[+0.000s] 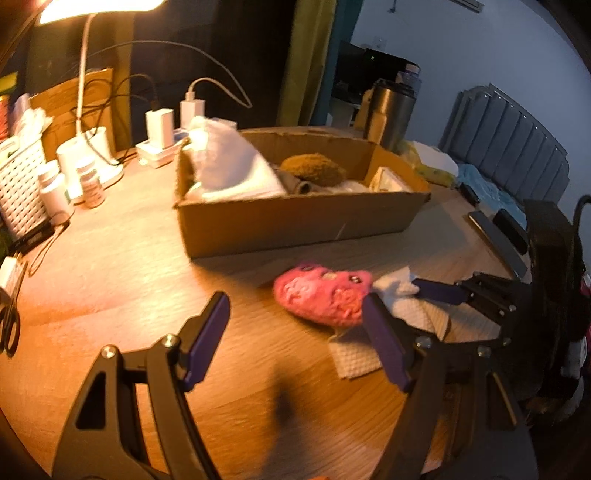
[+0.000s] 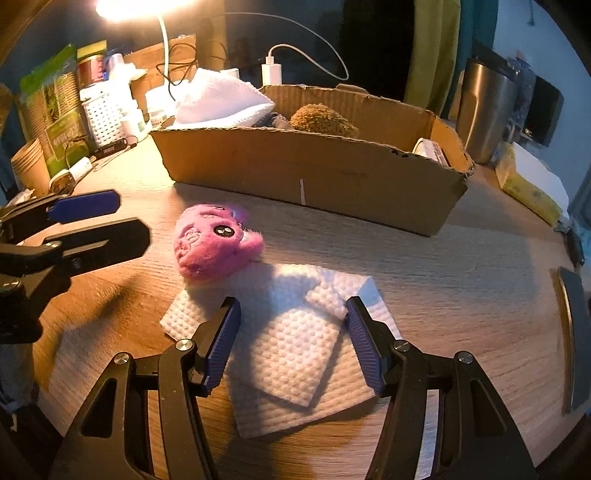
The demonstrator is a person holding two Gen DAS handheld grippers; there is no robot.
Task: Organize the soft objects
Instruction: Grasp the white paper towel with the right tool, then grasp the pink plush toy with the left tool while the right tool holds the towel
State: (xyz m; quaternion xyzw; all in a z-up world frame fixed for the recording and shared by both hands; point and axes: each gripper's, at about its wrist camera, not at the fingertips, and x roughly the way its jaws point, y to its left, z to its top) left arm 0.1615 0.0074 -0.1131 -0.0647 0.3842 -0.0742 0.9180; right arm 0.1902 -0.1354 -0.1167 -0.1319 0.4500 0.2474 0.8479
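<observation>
In front of the cardboard box point(image 2: 306, 177), on the wooden table point(image 2: 443, 258), your pink plush toy point(image 2: 216, 242) lies with its lower edge resting on a stack of white quilted paper towels point(image 2: 295, 332). Your right gripper point(image 2: 291, 339) hangs low over those towels with its jaws spread wide and nothing between them; a folded corner of towel sits just inside the right finger. Your left gripper point(image 1: 295, 332) is likewise wide open and empty, off to the left of the plush.

Judging by the task, the towels or the plush go into the box next. Whichever you choose, bring the fingers down to straddle it squarely and close on its bulk rather than a loose edge, since the layers will likely slide apart. Take the plush by its thick middle; it should compress without slipping.

The box already holds a white folded cloth point(image 2: 221, 99) and a brown fuzzy item point(image 2: 321, 120), so aim for the free space at its right end. Behind the box a desk lamp point(image 2: 147, 7) glares, chargers trail cables, and a steel tumbler point(image 2: 484, 110) stands to the right.
</observation>
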